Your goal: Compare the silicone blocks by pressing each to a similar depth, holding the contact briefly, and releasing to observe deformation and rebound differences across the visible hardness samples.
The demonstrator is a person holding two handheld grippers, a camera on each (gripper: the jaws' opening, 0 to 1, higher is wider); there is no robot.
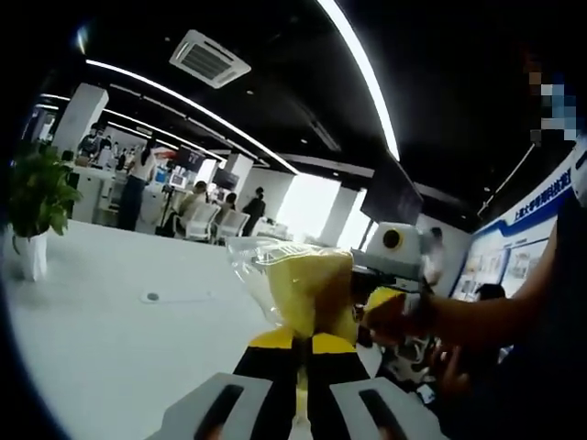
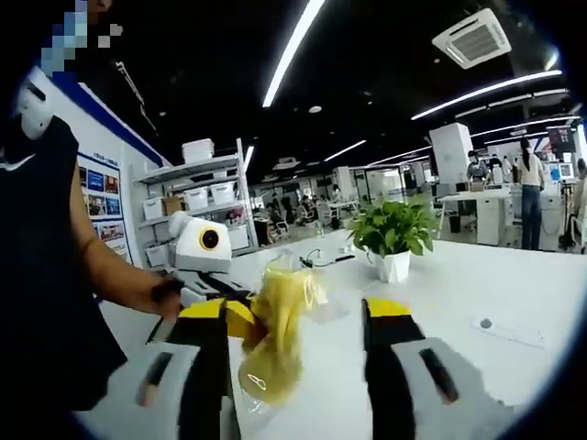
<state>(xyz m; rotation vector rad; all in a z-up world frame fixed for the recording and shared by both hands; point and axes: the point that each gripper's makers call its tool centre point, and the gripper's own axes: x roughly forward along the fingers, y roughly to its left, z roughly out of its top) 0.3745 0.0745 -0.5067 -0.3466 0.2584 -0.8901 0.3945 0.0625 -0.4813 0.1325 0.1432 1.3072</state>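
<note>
The left tool [image 1: 301, 344] is pinching a clear plastic bag [image 1: 292, 280] of yellow material, its two yellow-tipped jaws pressed nearly together on the bag's lower edge, holding it up above the white table [image 1: 110, 321]. Seen from the right tool [image 2: 298, 321], the same bag is hanging between that tool's wide-apart jaws, which are gripping nothing. Whether silicone blocks are lying inside the bag, I cannot tell. A potted plant [image 2: 393, 240] is sitting on the table further off, and a person's hand [image 1: 393, 316] is gripping the right tool's handle.
</note>
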